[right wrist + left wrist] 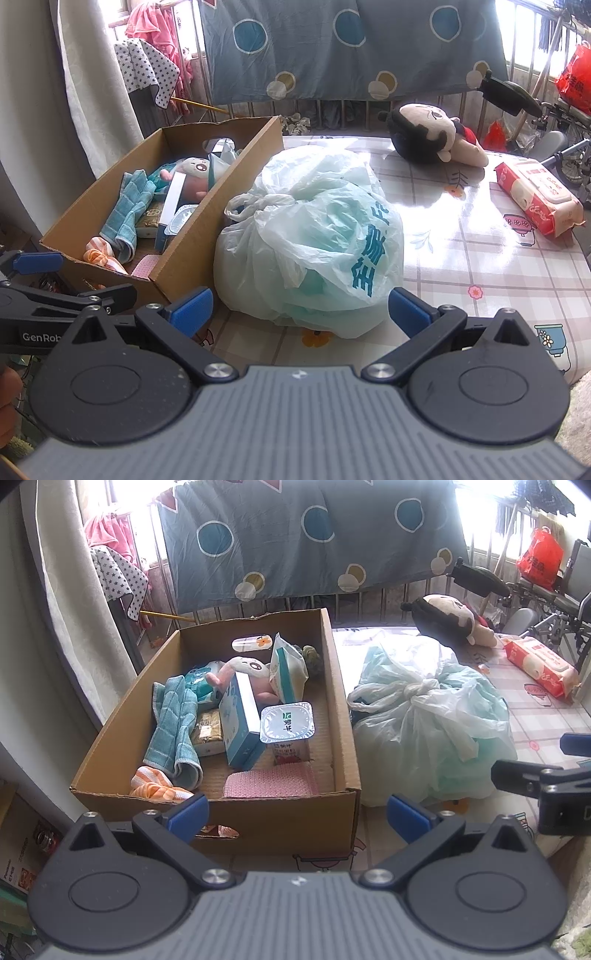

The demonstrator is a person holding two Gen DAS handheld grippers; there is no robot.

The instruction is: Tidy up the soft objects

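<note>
Both grippers, left gripper (pixel 297 818) and right gripper (pixel 300 312), gape wide and empty. Cardboard box (pixel 184 254) at left already holds soft items; knotted bag (pixel 317 236) and far plush doll (pixel 432 138) remain outside on the table.

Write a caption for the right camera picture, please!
Open right hand-held gripper faces a tied plastic bag beside the cardboard box.

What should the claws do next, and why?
Probably move the right claw forward to the tied plastic bag. Both claws are open and empty, the bag lies right ahead beside the cardboard box, and the doll lies farther off.
</note>
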